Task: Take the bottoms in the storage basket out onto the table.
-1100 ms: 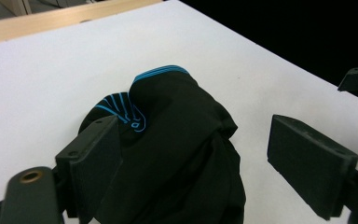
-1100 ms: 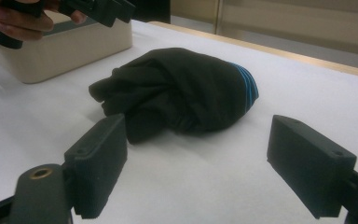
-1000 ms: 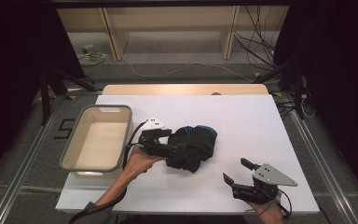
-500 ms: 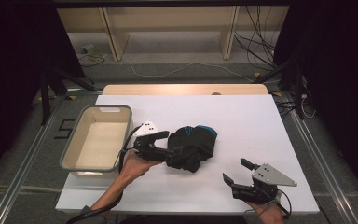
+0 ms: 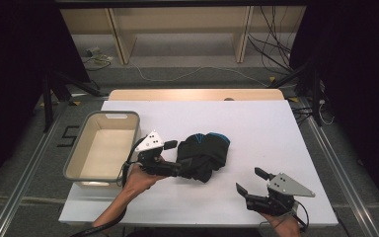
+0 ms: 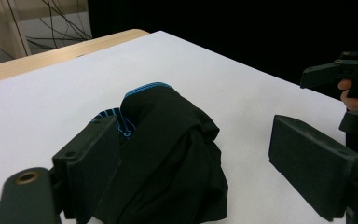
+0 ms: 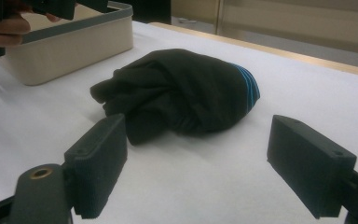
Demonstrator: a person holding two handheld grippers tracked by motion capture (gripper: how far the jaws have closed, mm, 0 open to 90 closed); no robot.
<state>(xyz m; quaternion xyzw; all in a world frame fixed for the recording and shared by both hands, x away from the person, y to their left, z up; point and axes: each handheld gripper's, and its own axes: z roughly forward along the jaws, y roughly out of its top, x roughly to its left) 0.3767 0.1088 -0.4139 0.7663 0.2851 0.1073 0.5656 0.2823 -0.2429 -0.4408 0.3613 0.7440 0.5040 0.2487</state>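
Now the left gripper [image 5: 190,170] is standing closer to the bundle of black cloth [image 5: 203,154] than a second ago, when it was a little further toward the tub [image 5: 77,155]. Its fingers [image 6: 89,170] are spread, one touching the cloth's side, nothing pinched yet, so I judge that a grasp is being prepared. The right gripper [image 5: 249,183] is waiting well apart, fingers spread and empty. The cloth is lying in the middle of the white counter [image 5: 256,123]; it is soft, crumpled, matte, with a blue striped band. The tub is rigid, beige, with rounded corners.
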